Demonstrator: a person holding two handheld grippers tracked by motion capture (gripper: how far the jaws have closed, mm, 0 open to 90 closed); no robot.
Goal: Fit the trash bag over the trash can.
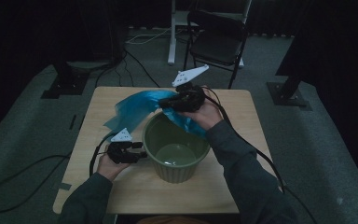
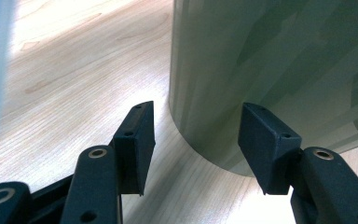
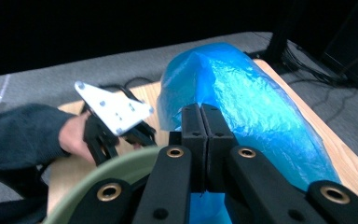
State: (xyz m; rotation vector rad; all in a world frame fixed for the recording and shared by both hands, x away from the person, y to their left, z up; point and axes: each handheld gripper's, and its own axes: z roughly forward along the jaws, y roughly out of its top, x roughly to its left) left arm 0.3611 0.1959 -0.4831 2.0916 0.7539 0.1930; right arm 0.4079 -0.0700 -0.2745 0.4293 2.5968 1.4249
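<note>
right gripper view: bag (image 3: pixel 261 107) between claw (image 3: pixel 207 122)

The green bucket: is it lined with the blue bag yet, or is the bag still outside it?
Not lined. The blue bag billows over the table beyond the green bucket, pinched in the right gripper; the bucket's inside looks bare.

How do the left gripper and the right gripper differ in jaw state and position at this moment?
The left gripper has open jaws and sits low on the table beside the green pot; the right gripper is shut on the blue plastic bag, raised over the pot's far rim. Both are black and hand-held.
</note>
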